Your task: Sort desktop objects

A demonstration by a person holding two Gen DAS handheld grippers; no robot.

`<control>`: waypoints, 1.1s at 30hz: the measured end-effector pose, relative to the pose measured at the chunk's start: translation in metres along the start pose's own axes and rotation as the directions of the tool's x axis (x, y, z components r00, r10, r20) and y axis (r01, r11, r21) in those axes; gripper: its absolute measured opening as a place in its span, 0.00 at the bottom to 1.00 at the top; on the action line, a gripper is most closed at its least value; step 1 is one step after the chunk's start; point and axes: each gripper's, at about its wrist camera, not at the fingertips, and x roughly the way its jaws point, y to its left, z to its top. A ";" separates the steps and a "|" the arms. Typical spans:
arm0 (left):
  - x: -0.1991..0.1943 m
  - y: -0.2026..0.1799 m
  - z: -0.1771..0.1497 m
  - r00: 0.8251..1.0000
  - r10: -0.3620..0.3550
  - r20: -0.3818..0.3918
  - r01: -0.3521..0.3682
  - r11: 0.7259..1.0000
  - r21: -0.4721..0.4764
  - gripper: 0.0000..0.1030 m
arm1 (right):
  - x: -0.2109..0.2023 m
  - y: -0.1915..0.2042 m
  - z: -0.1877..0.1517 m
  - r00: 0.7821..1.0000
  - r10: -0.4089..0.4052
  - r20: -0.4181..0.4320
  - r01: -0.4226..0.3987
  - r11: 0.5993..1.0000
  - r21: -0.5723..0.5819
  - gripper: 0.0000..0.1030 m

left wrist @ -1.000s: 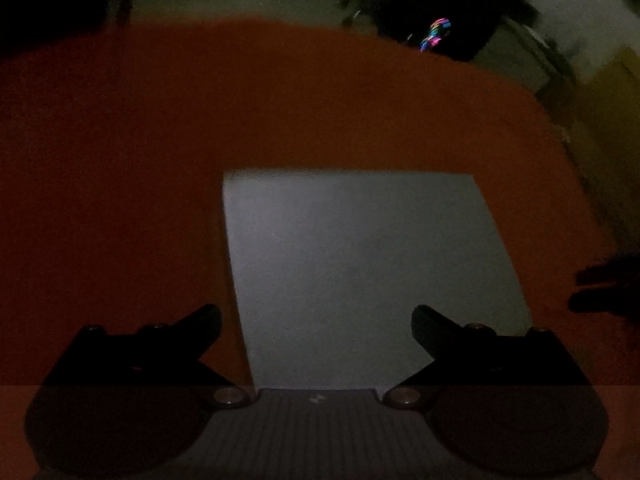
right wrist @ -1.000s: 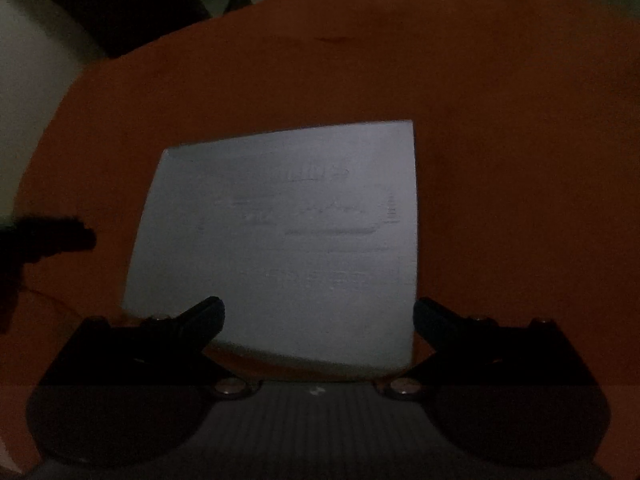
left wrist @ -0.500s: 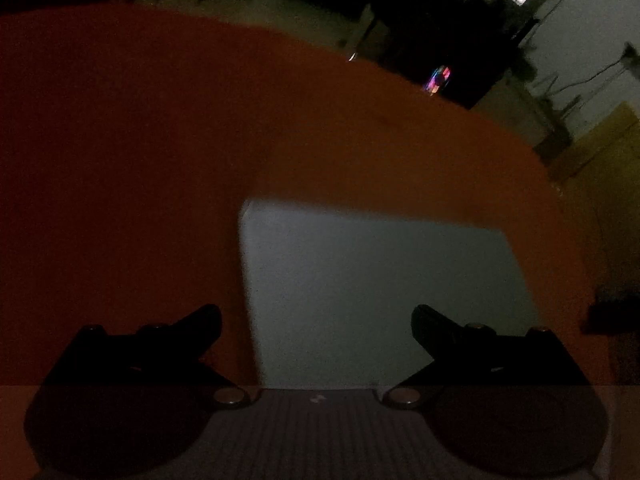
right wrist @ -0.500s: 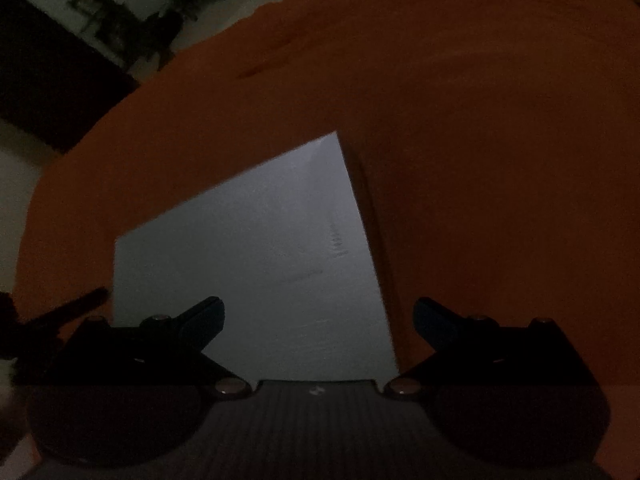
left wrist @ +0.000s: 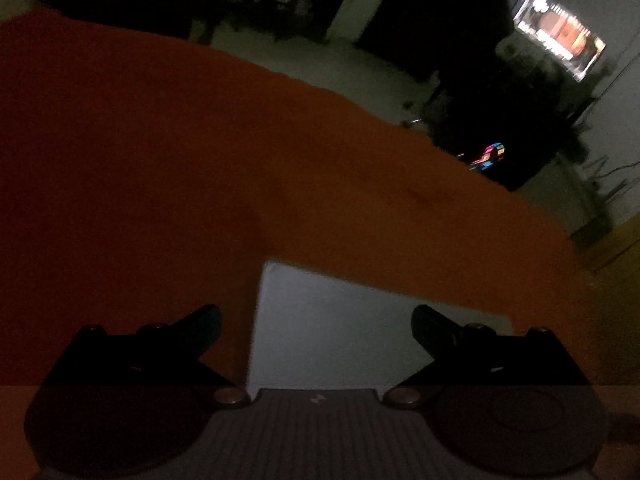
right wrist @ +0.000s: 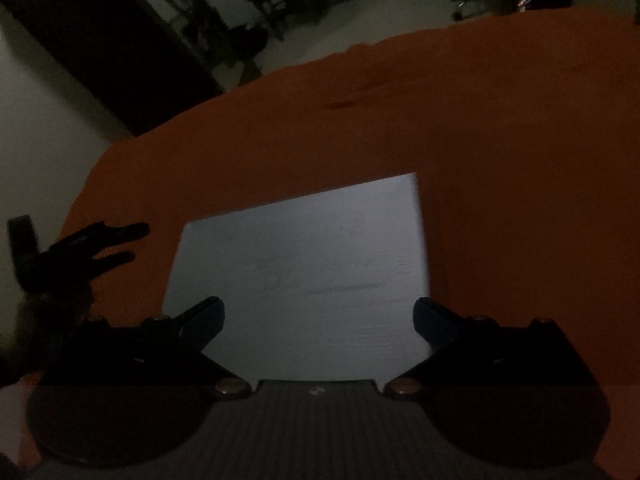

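A white sheet is seen low in the frame on the orange worktop; the left gripper and right gripper are both spread, empty.

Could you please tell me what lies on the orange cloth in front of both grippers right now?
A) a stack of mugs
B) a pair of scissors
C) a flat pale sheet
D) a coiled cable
C: a flat pale sheet lies on the orange cloth ahead of the open right gripper, and the left wrist view shows it beyond the open left gripper too.
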 end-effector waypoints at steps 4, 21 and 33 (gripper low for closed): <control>-0.021 -0.030 -0.012 0.992 0.056 -0.113 -0.043 0.992 0.115 1.00 | 0.006 -0.019 -0.004 0.999 -0.047 -0.021 0.048 0.999 0.026 1.00; 0.050 0.017 -0.038 0.839 0.017 -0.543 0.016 0.998 0.057 1.00 | 0.092 -0.071 0.000 0.985 -0.093 -0.142 0.072 0.986 -0.151 1.00; 0.075 0.053 -0.018 0.817 -0.136 -0.560 0.178 0.984 0.021 1.00 | 0.126 -0.074 -0.014 0.977 0.064 -0.205 -0.064 0.998 0.009 1.00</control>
